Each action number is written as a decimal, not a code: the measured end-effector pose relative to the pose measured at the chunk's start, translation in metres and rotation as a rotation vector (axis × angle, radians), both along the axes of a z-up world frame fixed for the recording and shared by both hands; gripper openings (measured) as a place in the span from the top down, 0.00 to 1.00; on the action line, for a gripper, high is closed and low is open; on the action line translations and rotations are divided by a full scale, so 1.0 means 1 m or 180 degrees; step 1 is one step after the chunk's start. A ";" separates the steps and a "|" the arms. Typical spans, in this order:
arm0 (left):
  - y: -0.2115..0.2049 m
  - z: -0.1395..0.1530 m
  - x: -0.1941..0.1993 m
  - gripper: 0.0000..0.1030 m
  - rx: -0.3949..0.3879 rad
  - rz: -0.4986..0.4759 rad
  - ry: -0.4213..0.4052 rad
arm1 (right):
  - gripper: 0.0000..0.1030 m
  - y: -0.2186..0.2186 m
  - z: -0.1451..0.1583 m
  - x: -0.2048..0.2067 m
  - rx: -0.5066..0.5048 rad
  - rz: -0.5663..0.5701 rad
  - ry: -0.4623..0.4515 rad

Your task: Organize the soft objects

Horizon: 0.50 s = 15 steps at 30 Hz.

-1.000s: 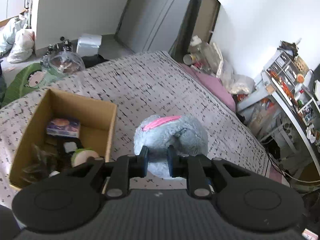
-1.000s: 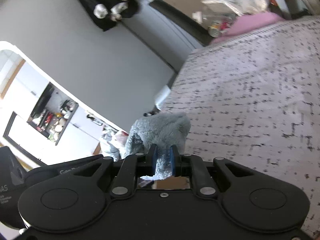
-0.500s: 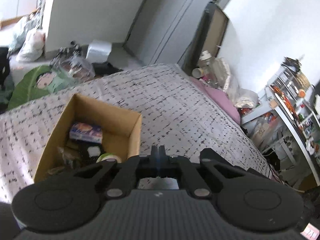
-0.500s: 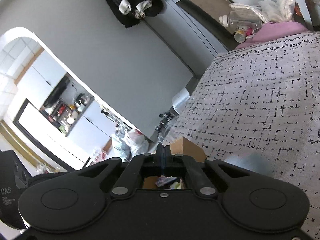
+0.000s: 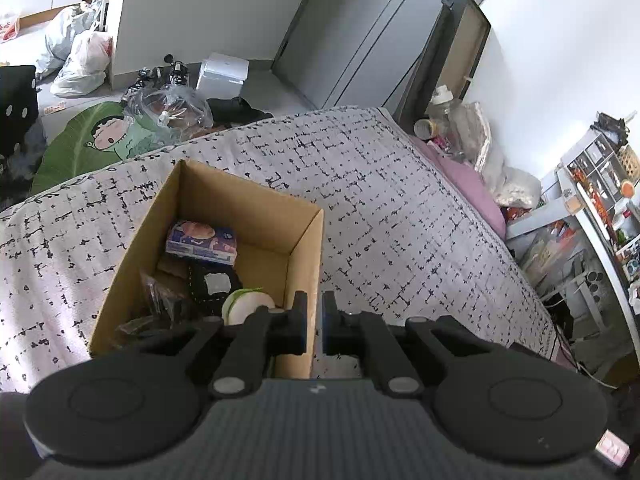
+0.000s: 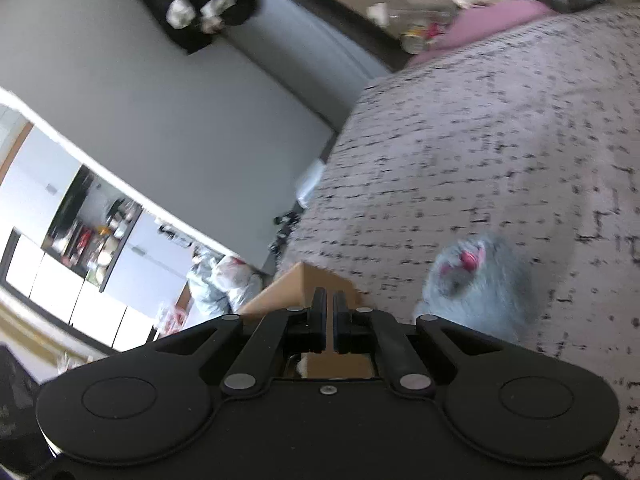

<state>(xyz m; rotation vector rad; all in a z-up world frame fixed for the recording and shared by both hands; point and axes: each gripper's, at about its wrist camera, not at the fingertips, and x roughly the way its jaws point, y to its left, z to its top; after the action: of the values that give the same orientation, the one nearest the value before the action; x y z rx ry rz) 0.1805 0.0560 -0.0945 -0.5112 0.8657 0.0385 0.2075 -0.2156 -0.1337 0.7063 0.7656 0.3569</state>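
An open brown cardboard box [image 5: 224, 248] stood on the bed's grey-white bedspread printed with black dashes [image 5: 400, 216], and it already held a few things: a small purple printed packet [image 5: 202, 241] against the far wall, a dark crumpled bundle with a pale patch [image 5: 212, 284] in the middle, and a round white-and-green item [image 5: 248, 307] nearest the person. What those were exactly was hard to tell from where I stood.

The left gripper [image 5: 315, 322] hovered over the box's near right corner, its jaws almost together with only a thin slit between them and nothing in them. The right gripper [image 6: 329, 318] was the same, a narrow gap and no load, poised above the box's edge; its view was smeared with motion.

The fluffy grey plush toy with pink markings [image 6: 478, 288] lay on the bedspread just beside the box, outside it, free of both grippers.

So the sorting looked partly done, to my eye. The box had contents, but the plush had yet to go in, and someone would have to open a gripper wide and take hold of it.
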 end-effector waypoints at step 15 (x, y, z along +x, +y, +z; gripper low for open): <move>-0.048 -0.023 0.029 0.57 0.0017 -0.0274 0.0177 | 0.71 -0.049 -0.026 0.007 -0.0054 -0.0710 0.0479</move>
<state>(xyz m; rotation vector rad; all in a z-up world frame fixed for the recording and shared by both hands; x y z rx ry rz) 0.2094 0.0079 -0.1177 -0.4694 0.9411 -0.0237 0.2141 -0.2643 -0.1598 0.8005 0.8218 0.0950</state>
